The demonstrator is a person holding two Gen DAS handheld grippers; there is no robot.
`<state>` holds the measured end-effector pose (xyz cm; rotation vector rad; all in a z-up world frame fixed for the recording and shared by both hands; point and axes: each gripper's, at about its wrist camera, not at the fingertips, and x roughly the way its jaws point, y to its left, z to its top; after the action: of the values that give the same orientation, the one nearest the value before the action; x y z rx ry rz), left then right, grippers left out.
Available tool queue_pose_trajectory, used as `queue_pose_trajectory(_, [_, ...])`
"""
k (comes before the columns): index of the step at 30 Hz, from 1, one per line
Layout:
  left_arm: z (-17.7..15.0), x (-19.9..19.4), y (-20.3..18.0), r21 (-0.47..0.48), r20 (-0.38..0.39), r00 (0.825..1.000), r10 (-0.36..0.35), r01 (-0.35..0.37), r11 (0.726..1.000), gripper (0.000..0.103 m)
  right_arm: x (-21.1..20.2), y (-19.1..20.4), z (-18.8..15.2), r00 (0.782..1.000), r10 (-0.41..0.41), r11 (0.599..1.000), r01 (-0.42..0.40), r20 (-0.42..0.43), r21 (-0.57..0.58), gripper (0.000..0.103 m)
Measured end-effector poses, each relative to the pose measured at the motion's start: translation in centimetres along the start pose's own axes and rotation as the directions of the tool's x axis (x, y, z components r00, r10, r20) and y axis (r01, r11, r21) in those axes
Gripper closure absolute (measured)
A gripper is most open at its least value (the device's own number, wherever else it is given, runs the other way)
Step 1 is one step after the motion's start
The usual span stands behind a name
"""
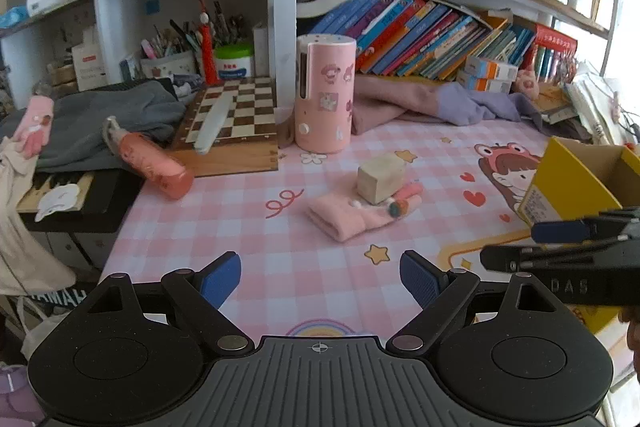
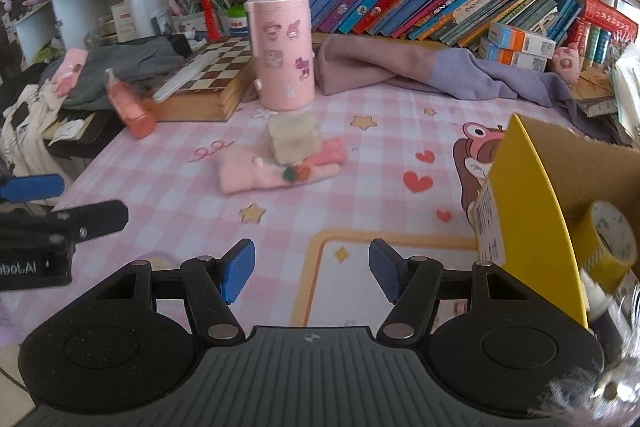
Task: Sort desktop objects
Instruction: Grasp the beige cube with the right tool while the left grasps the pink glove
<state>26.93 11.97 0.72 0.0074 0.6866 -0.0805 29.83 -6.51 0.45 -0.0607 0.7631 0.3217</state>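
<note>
In the left wrist view, the left gripper [image 1: 320, 283] is seen with its jaws spread wide and empty over the pink checked desk mat [image 1: 280, 251]. A beige block [image 1: 380, 177] is set on a folded pink cloth [image 1: 348, 219] near the mat's middle, with a pink cylinder [image 1: 324, 93] upright behind.

In the right wrist view, the right gripper [image 2: 312, 269] is shown parted, nothing between its pads. A yellow cardboard box [image 2: 532, 211] is seen at right, a tape roll [image 2: 612, 243] inside it.
</note>
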Motion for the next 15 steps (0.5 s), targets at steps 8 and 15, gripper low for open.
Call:
queue_pose_trajectory(8, [1.5, 4.3, -0.4, 0.030, -0.054, 0.999, -0.001, 0.003, 1.000, 0.014, 4.2, -1.4, 3.8, 1.000, 0.015, 1.000, -0.015, -0.023, 0.010, 0.042])
queue_pose_trajectory(15, [2.3, 7.2, -0.8, 0.041, -0.092, 0.996, 0.004, -0.001, 0.999, 0.014, 8.1, -2.1, 6.9, 0.998, 0.047, 0.999, -0.048, -0.041, -0.023, 0.042])
